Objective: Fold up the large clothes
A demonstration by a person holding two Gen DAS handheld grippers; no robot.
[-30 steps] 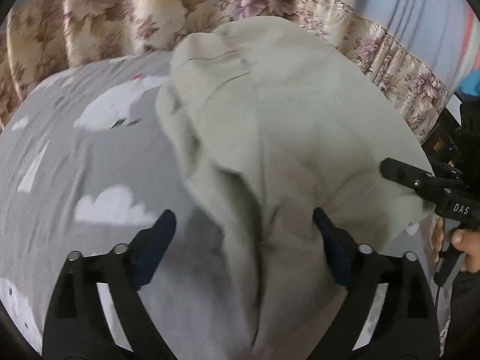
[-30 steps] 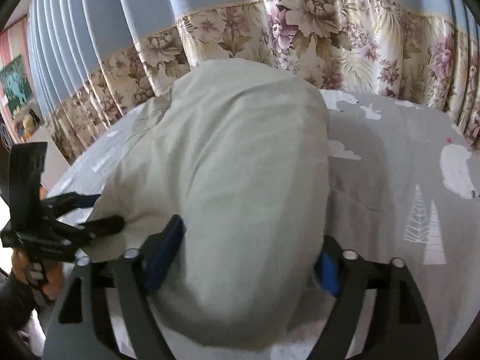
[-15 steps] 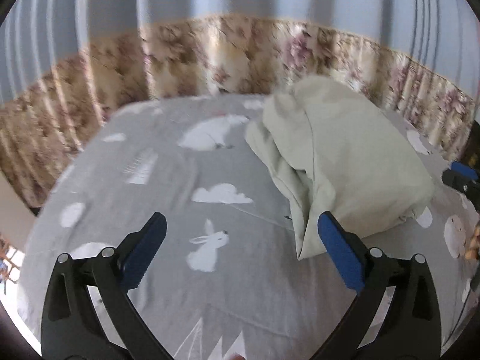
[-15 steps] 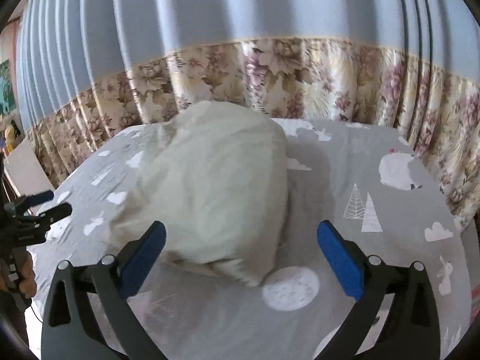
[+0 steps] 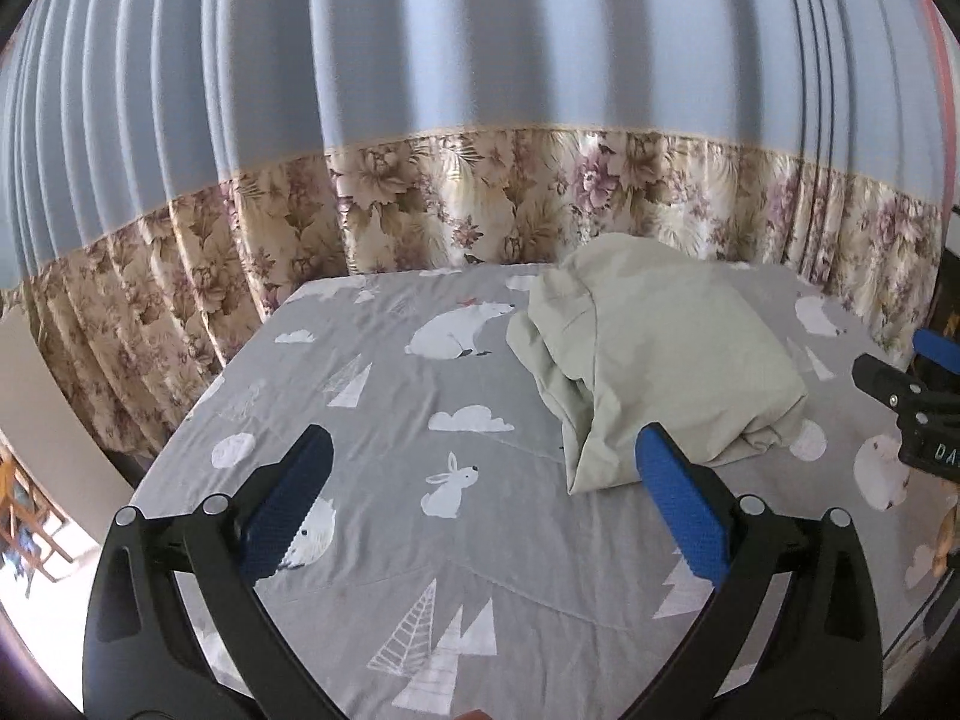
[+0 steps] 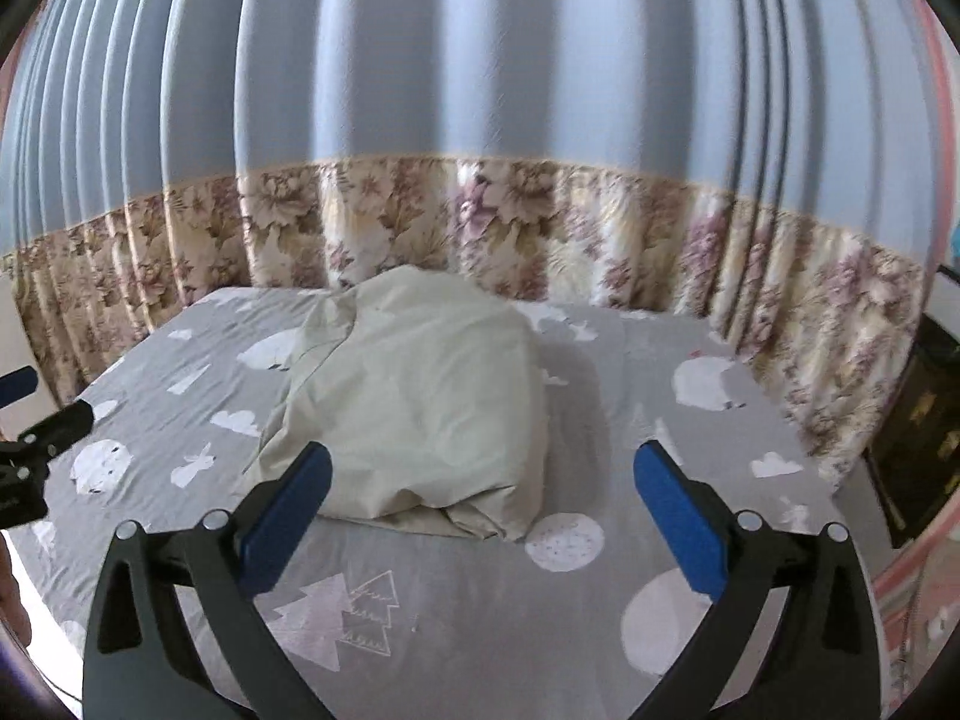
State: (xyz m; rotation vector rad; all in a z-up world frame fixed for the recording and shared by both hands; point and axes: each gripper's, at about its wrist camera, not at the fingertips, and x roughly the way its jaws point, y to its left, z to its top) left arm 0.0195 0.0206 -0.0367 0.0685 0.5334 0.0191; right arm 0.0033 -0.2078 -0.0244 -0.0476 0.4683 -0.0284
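A pale green-beige garment (image 5: pixel 654 360) lies folded in a bulky bundle on the grey printed bedsheet (image 5: pixel 420 528). It also shows in the right wrist view (image 6: pixel 420 414), at the bed's middle. My left gripper (image 5: pixel 480 498) is open and empty, held back from the bundle, which lies ahead to its right. My right gripper (image 6: pixel 480 498) is open and empty, back from the bundle's near edge. Each gripper shows at the edge of the other's view: the right one (image 5: pixel 900 390), the left one (image 6: pixel 42 438).
A blue curtain with a floral lower band (image 5: pixel 480 222) hangs around the bed's far side. A dark cabinet (image 6: pixel 924 438) stands at the right. A pale board (image 5: pixel 36 396) and bright floor lie off the bed's left edge.
Both grippers, which had the garment between their open fingers, have pulled back and up. The garment now lies alone on the bed as a bundle.
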